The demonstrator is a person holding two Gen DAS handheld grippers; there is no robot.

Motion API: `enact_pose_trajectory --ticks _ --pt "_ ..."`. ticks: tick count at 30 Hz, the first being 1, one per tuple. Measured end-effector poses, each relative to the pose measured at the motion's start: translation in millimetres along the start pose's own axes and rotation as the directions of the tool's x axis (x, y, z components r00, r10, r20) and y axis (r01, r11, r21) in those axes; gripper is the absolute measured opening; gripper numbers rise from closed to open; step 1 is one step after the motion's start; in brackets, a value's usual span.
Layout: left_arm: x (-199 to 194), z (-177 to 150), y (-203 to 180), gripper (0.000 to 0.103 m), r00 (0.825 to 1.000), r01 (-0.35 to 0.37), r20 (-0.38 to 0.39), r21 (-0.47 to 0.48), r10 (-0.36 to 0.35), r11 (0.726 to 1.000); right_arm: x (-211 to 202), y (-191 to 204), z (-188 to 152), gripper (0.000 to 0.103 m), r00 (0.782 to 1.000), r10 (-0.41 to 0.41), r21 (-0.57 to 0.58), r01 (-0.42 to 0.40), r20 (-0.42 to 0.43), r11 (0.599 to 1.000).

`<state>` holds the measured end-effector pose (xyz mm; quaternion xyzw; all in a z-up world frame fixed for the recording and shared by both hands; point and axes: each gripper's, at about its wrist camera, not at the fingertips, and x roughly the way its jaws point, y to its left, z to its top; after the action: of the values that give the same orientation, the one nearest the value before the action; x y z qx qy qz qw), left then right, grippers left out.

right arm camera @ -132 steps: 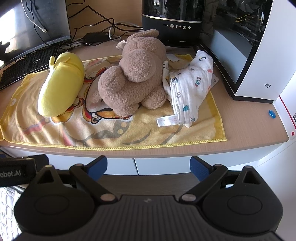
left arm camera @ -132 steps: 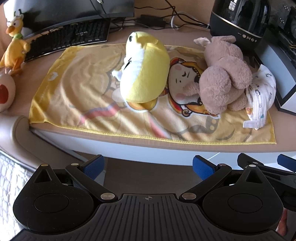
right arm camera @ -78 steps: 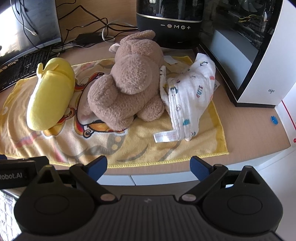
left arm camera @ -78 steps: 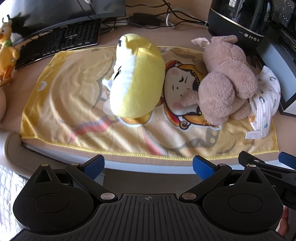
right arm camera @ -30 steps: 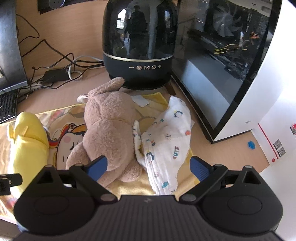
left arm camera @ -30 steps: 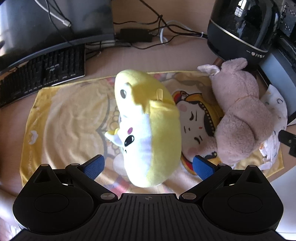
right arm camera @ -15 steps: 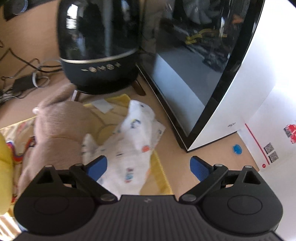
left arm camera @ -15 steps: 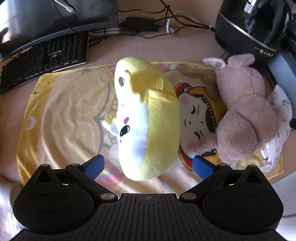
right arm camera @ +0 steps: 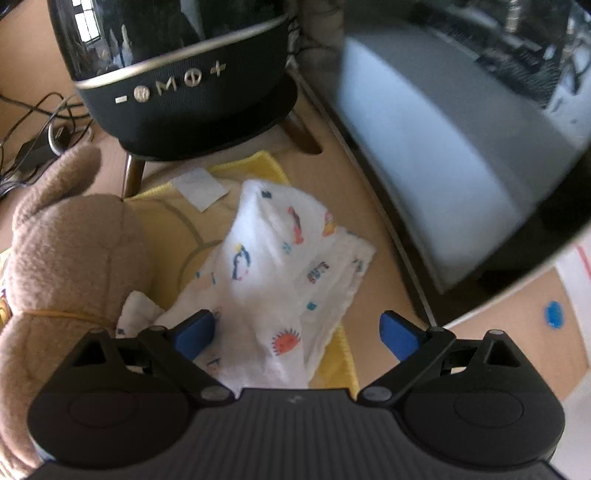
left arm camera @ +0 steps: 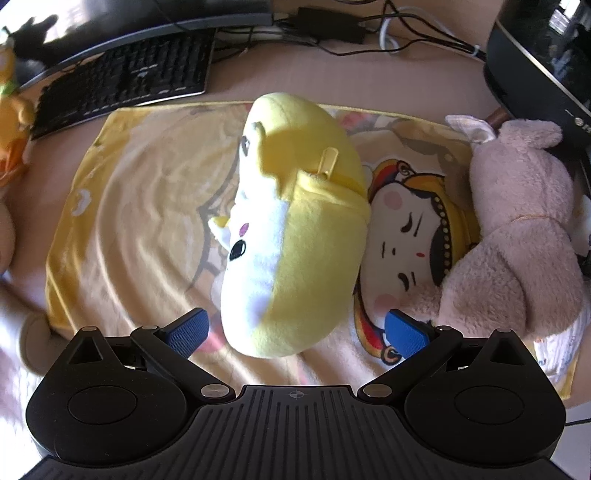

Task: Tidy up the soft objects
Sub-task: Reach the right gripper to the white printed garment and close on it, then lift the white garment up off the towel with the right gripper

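Observation:
A yellow-and-white plush toy (left arm camera: 291, 236) lies in the middle of a yellow printed towel (left arm camera: 140, 206). My left gripper (left arm camera: 297, 330) is open, and the plush's near end sits between its blue pads without being squeezed. A brown plush animal (left arm camera: 517, 236) lies on the towel's right side and shows again as the brown plush animal (right arm camera: 70, 258) in the right wrist view. A white printed cloth (right arm camera: 280, 277) is bunched beside it on the yellow printed towel (right arm camera: 243, 168). My right gripper (right arm camera: 297, 332) hangs open right over the cloth's near part.
A black keyboard (left arm camera: 122, 85) and cables (left arm camera: 369, 22) lie behind the towel. A black round speaker (right arm camera: 184, 74) on legs stands just behind the cloth, and a glass-sided computer case (right arm camera: 461, 122) is close on the right. An orange toy figure (left arm camera: 11, 110) stands at the far left.
Both grippers have moved forward and down. The left one now has the yellow plush's end between its open fingers; the right one has closed in over the white cloth, toward the speaker.

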<state>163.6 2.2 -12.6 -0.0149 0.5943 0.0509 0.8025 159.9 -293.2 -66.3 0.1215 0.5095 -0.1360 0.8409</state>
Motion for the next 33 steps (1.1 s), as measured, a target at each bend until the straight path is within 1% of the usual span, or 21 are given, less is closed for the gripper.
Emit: enact_pose_trajectory --ticks 3,6,7,8,10,11,12,13,14,16,18,19,22,25,27,30,33 --pt "0.4 -2.2 3.1 0.103 1.0 -0.009 -0.004 -0.033 0.009 0.999 6.1 2.3 -0.7 0.094 0.999 0.052 -0.013 -0.052 -0.001 0.999" --pt "0.8 -4.4 6.1 0.103 1.0 -0.019 -0.008 -0.067 0.019 0.998 9.9 5.4 -2.4 0.085 0.991 0.132 -0.023 -0.132 0.002 0.991" --pt "0.9 -5.2 7.1 0.103 1.0 -0.022 -0.009 -0.078 0.022 0.997 12.2 6.4 -2.5 0.08 0.988 0.153 -0.019 -0.153 -0.005 0.988" --pt "1.0 -7.0 8.8 0.103 1.0 -0.025 -0.012 -0.082 0.024 0.996 14.1 7.7 -2.5 0.078 0.986 0.167 -0.015 -0.168 -0.013 0.986" --pt "1.5 -4.6 6.0 0.103 1.0 -0.023 -0.02 -0.084 0.022 0.996 14.7 10.6 -3.6 0.068 0.981 0.191 -0.013 -0.192 -0.015 0.981" --pt "1.3 -4.1 7.5 0.103 1.0 -0.022 -0.019 -0.084 0.02 0.996 13.1 11.9 -3.7 0.066 0.981 0.196 -0.018 -0.196 -0.007 0.98" --pt "1.6 -2.8 8.7 0.103 1.0 -0.018 -0.018 -0.079 0.017 0.997 10.9 12.9 -3.1 0.06 0.981 0.196 -0.023 -0.196 0.004 0.98" --pt "2.0 -1.4 9.9 0.103 1.0 -0.014 -0.016 -0.074 0.013 0.997 7.8 13.7 -2.6 0.05 0.981 0.195 -0.027 -0.195 0.017 0.98" --pt "2.3 0.0 11.1 0.103 1.0 -0.01 -0.015 -0.069 0.009 0.998 4.3 14.5 -1.9 0.046 0.98 0.197 -0.029 -0.196 0.031 0.98" --pt "3.5 4.3 13.5 0.103 1.0 0.001 -0.012 -0.049 -0.001 0.999 -2.6 14.6 -0.5 0.035 0.979 0.198 -0.02 -0.197 0.056 0.98" --pt "2.6 9.7 15.9 0.103 1.0 0.019 -0.004 -0.03 -0.019 0.999 -11.4 12.8 0.2 0.032 0.978 0.194 -0.002 -0.195 0.076 0.981" --pt "1.6 12.7 16.8 0.103 1.0 0.031 0.003 -0.02 -0.031 0.999 -16.0 12.1 0.3 0.029 0.977 0.193 0.001 -0.194 0.087 0.981" --pt "0.2 16.8 19.4 0.103 0.997 0.066 0.028 0.004 -0.066 0.998 -30.9 11.3 1.4 0.025 0.975 0.182 -0.003 -0.183 0.129 0.983" --pt "-3.9 23.9 25.7 0.103 0.992 0.109 0.059 0.018 -0.11 0.994 -47.2 7.6 3.7 0.022 0.969 0.172 0.025 -0.179 0.18 0.983" --pt "-5.1 28.4 28.6 0.103 0.99 0.115 0.077 0.033 -0.117 0.993 -57.5 5.9 6.0 0.021 0.962 0.174 0.039 -0.186 0.21 0.982" --pt "-4.6 35.8 30.9 0.103 0.988 0.118 0.092 0.043 -0.121 0.992 -78.1 6.9 11.8 0.021 0.946 0.19 0.042 -0.208 0.264 0.977" --pt "0.2 44.8 25.4 0.103 0.989 0.115 0.091 0.068 -0.12 0.991 -101.2 14.0 21.6 0.021 0.917 0.218 0.023 -0.239 0.334 0.971"
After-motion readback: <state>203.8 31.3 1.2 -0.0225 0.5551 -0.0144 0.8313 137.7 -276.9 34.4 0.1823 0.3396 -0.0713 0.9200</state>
